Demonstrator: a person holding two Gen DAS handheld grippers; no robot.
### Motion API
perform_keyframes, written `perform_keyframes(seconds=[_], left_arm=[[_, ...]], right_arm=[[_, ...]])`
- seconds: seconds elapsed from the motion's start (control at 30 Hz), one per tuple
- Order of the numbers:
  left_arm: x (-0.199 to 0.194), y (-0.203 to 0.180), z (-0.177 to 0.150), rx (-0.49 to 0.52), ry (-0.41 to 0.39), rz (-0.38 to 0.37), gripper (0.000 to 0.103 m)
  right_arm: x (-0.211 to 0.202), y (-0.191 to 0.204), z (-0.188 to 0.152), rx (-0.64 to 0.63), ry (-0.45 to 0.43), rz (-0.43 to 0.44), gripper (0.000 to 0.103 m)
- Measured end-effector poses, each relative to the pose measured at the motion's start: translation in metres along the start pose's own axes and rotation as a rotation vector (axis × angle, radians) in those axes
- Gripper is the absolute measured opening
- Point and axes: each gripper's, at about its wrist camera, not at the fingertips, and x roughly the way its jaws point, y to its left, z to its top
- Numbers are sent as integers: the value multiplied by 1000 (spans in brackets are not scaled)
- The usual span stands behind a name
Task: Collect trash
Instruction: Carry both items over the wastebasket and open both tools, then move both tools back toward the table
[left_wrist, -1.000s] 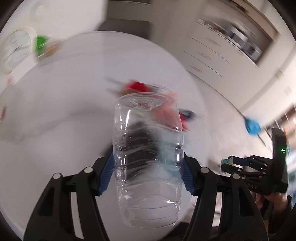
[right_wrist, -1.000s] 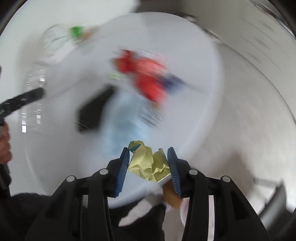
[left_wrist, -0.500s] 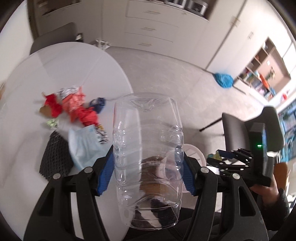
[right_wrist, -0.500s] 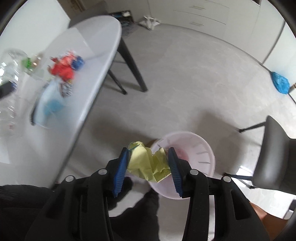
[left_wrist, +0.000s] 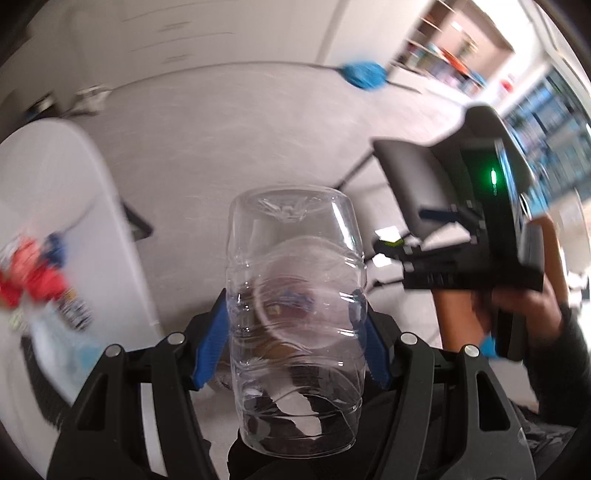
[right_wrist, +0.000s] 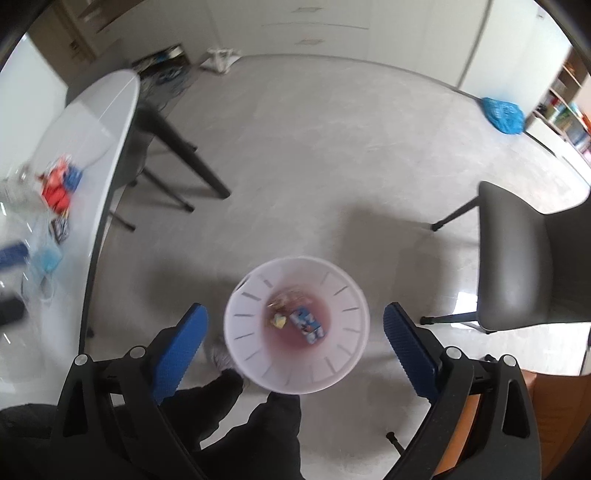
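Observation:
My left gripper (left_wrist: 291, 325) is shut on a clear plastic bottle (left_wrist: 295, 258), held base away from me, its blue pads pressing both sides. Through the bottle a white bin shows below. In the right wrist view my right gripper (right_wrist: 295, 314) hangs over that white bin (right_wrist: 236, 325), jaws opening wide with nothing between them. A crumpled yellow paper (right_wrist: 277, 319) lies in the bin's bottom beside a blue and white carton (right_wrist: 308, 325). The right gripper (left_wrist: 402, 236) also shows at the right of the left wrist view, held by a hand.
The white table (right_wrist: 92, 122) stands at the left with red wrappers (right_wrist: 57, 184), a blue mask and other scraps on it. A grey chair (right_wrist: 524, 258) is at the right, and a blue mop (right_wrist: 502, 112) lies on the floor behind. The person's dark legs (right_wrist: 258, 424) are below the bin.
Both grippers swung from over the table to over the floor bin. The right gripper opened and the yellow paper fell into the bin. The left still holds the bottle.

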Motion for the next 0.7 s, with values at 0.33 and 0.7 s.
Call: perform_keyframes(seconds=[0.33,0.7], left_arm=[[33,-53,23,147,38,-51,85],[17,-62,24,161,2,-4,90]], right_arm=[[-7,-47,-4,85,-19,-39,96],[-6,-38,-1,78,-19,-23,97]])
